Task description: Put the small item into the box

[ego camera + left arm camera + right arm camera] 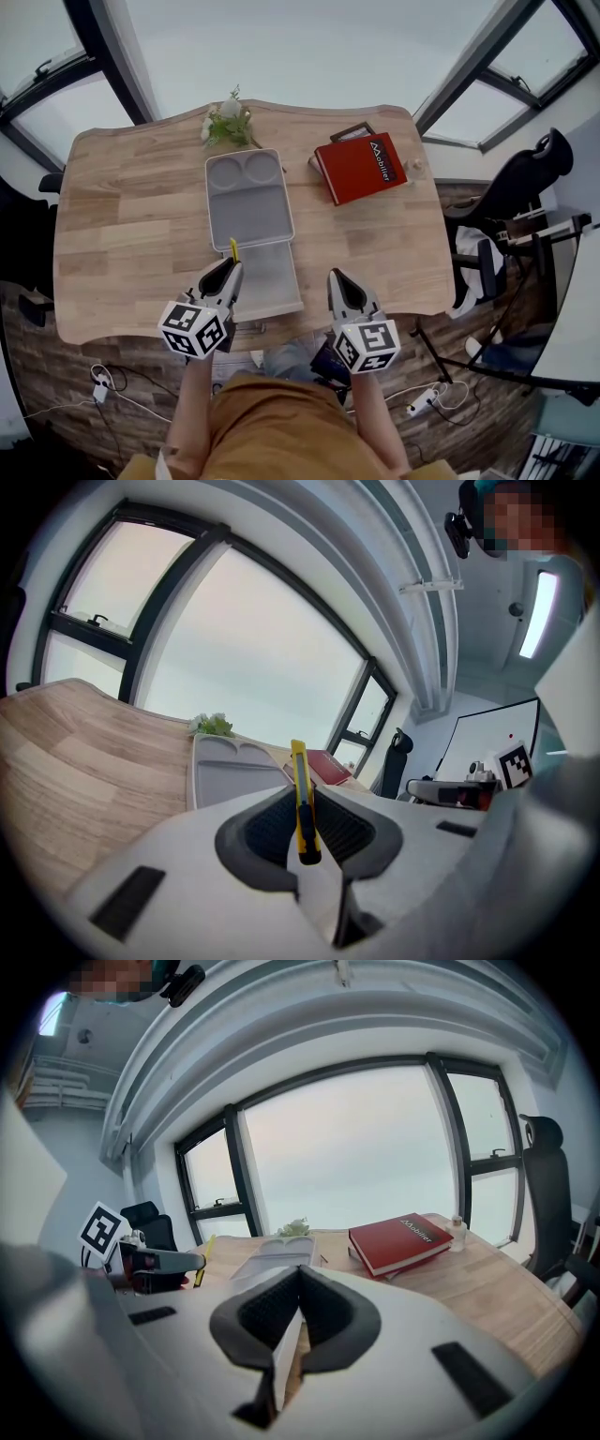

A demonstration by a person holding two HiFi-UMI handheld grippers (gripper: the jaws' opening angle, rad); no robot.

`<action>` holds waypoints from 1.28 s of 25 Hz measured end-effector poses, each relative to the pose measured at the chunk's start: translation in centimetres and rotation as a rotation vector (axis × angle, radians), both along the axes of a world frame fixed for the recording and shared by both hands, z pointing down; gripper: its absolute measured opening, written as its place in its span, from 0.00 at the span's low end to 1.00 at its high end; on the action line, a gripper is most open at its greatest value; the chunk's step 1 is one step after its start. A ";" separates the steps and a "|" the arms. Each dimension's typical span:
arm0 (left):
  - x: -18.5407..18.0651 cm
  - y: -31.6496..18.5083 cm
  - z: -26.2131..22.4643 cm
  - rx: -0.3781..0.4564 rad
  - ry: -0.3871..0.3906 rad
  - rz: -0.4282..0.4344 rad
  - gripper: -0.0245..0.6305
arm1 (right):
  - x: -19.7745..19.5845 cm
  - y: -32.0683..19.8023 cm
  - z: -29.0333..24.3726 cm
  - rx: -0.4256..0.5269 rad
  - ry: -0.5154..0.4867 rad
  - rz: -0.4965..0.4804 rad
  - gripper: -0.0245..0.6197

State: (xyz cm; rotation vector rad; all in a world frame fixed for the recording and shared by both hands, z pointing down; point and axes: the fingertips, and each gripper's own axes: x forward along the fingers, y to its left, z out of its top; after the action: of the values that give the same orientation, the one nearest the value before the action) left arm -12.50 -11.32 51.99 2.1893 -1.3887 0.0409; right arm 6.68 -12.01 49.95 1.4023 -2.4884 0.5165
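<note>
Closest below: a tan-clothed lap (272, 427) and bare forearms (192, 394) behind two white marker cubes (195, 328) printed with black squares. Left gripper (231, 268), smooth pale shell with ribbed dark pads, clenched on a slim yellow plastic utility knife (302, 808). Knife tip jutting past the fingers, over the left side of the grey box (210, 202) where its two halves meet. Far half moulded with two round wells and one rectangular bay; near half (274, 281) plain and shallow. Right gripper (336, 277) alongside, fingers pressed together on nothing. Farther off on the pale wood-grain surface (122, 234): a glossy red book (360, 167) and a small leafy sprig (228, 122).
</note>
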 end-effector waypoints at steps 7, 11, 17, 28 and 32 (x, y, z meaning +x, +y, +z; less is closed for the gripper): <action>0.4 -0.2 2.0 -0.053 -0.017 0.018 0.13 | -0.2 -0.4 0.8 -0.016 0.007 -0.011 0.05; 0.9 -0.2 3.0 -0.075 -0.041 0.039 0.13 | -0.3 -0.7 1.6 -0.033 0.016 -0.020 0.05; 2.0 0.1 4.8 -0.123 -0.094 0.102 0.13 | -0.7 -1.0 3.1 -0.064 0.030 -0.040 0.05; 3.2 0.4 7.4 -0.198 -0.187 0.196 0.13 | -1.3 -1.1 5.5 -0.113 0.039 -0.056 0.05; 3.8 0.5 8.4 -0.241 -0.181 0.232 0.13 | -1.1 -1.1 6.2 -0.128 0.039 -0.054 0.05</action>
State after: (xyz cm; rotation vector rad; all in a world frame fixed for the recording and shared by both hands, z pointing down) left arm -8.68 -10.80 60.40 2.1700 -1.1462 0.4770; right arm 5.55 -13.07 56.12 1.2809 -2.4092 0.6201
